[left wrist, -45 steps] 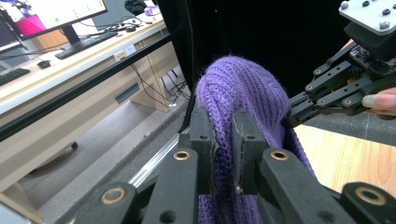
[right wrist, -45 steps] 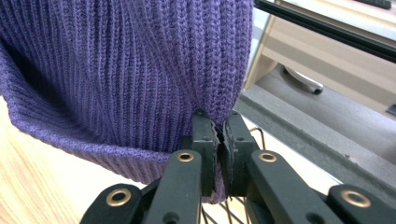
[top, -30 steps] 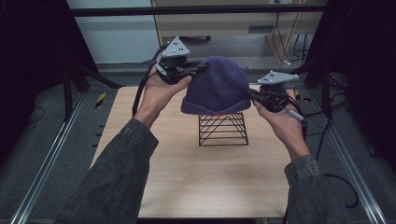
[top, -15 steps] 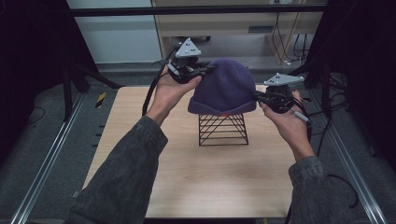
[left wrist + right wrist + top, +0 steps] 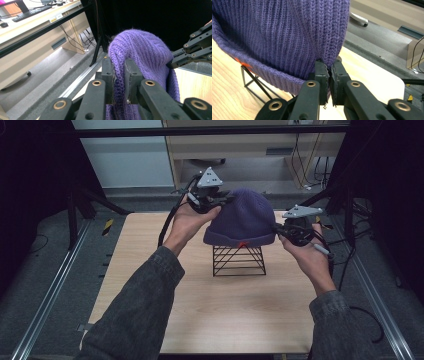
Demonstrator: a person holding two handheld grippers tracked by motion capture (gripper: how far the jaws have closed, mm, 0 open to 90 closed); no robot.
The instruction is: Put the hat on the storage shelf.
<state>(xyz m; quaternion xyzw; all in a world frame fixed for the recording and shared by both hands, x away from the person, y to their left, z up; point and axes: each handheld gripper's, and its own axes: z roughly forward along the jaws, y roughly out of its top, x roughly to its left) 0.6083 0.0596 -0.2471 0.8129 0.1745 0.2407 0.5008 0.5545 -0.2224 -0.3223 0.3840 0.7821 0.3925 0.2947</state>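
Observation:
A purple knitted beanie [image 5: 243,218] rests over the top of a black wire stand [image 5: 238,260] at the middle of the wooden table [image 5: 200,315]. My left gripper [image 5: 223,200] is shut on a fold of the beanie [image 5: 147,55] at its upper left side. My right gripper [image 5: 276,229] is shut on the beanie's knit [image 5: 287,32] low on the right, near the ribbed brim. A small orange tag [image 5: 242,244] shows on the front of the brim. The right gripper's black jaws also appear far off in the left gripper view.
The wire stand's legs [image 5: 252,80] stand on the table below the brim. Metal rails [image 5: 50,295] run along both sides of the table. A desk with a drawer [image 5: 280,145] and cables [image 5: 305,165] stands behind the far edge.
Both hands have moved the beanie to the right and down, so it now sits lower over the wire stand. Both grips have stayed shut.

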